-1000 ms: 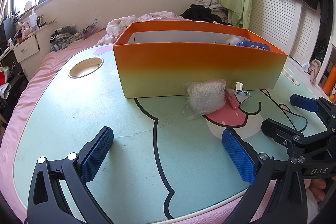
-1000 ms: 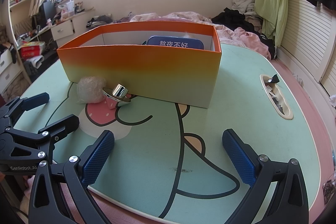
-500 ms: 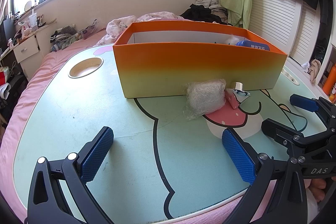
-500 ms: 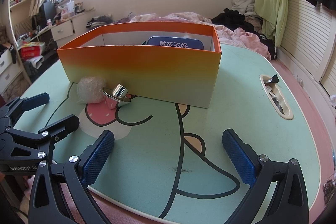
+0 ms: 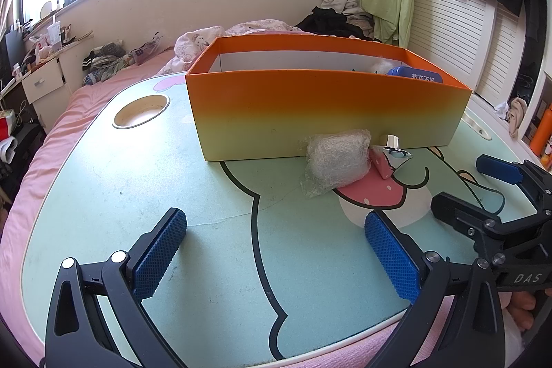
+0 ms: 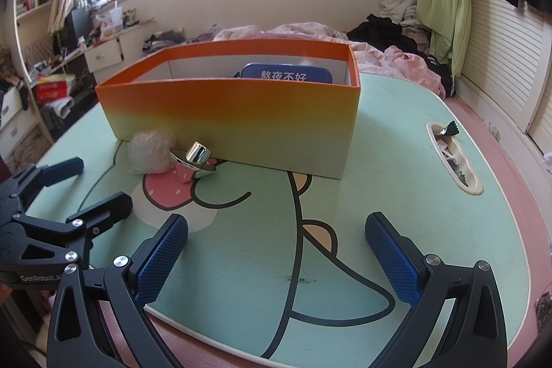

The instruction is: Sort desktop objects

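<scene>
1. Hovering over the green cartoon table, the left gripper and right gripper both gape wide, gripping nothing.
2. A plastic-wrapped bundle and shiny metal piece lie against the orange box.
3. A blue tin sits inside the box.

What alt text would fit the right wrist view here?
The open right tool hovers empty over a mint cartoon table, facing an orange box that holds a blue tin. A clear plastic bundle and a shiny metal piece lie against the box's front; the open left tool shows at left.
</scene>
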Demonstrator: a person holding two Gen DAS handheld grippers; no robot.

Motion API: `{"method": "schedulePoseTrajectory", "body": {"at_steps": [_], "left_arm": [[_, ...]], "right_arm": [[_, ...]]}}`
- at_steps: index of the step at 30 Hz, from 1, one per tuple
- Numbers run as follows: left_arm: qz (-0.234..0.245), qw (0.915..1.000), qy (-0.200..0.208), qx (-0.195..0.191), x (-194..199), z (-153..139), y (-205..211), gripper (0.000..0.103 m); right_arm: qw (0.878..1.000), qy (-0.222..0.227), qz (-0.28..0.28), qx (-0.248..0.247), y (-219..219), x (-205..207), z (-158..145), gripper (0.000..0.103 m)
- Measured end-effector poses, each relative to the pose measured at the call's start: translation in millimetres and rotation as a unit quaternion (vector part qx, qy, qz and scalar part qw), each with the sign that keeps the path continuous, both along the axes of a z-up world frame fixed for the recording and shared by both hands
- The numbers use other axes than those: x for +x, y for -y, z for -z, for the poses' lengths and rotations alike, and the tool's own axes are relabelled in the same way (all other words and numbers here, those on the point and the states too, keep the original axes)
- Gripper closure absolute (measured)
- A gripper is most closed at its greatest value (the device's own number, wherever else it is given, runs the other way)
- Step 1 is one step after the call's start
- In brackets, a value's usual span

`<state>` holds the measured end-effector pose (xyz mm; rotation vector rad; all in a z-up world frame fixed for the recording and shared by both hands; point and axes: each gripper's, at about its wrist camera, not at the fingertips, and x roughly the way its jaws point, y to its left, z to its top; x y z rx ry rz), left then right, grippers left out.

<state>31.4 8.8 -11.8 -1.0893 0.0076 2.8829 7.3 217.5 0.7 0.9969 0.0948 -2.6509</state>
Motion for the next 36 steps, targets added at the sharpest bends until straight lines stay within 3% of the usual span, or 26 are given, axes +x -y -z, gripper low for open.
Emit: {"method": "schedulePoseTrajectory", "body": {"at_steps": [8, 12, 15, 18, 20, 22, 28, 36], "left_arm": [[0.0, 1.0, 0.0, 0.0, 0.5, -1.4, -0.5, 0.0], [0.0, 1.0, 0.0, 0.0, 0.9, 0.0, -0.5, 0.0], [0.0, 1.0, 0.0, 0.0, 0.5, -1.2, -0.3, 0.0], [0.0, 1.0, 0.0, 0.0, 0.6, -1.3, -0.2, 0.0], [0.0, 1.0, 0.0, 0.001, 1.3, 0.4, 0.1, 0.0], [0.001, 1.0, 0.0, 0.001, 0.8, -1.0, -0.1, 0.0], [0.003, 1.0, 0.001, 0.0, 2.5, -2.8, 0.5, 0.0], [0.024, 0.9997, 0.0, 0.007, -20.7, -33.8, -18.4, 0.001]], "right_arm": [[0.997, -0.003, -0.002, -0.077, -13.7, -7.5, -16.1, 0.024], [0.997, -0.021, -0.009, -0.074, 1.1, -16.8, -32.4, 0.024], [0.997, 0.001, -0.037, -0.07, 21.8, -28.7, -36.6, 0.026], [0.997, 0.041, -0.05, -0.052, 41.1, -42.6, -28.5, 0.046], [0.995, 0.065, -0.056, -0.041, 49.1, -47.9, -19.1, 0.071], [0.995, 0.06, -0.057, -0.046, 47.2, -45.0, -15.7, 0.078], [0.995, 0.02, -0.045, -0.086, 20.8, -24.4, -21.9, 0.078], [0.99, -0.051, -0.005, -0.132, -9.4, -2.0, -45.0, 0.078]]}}
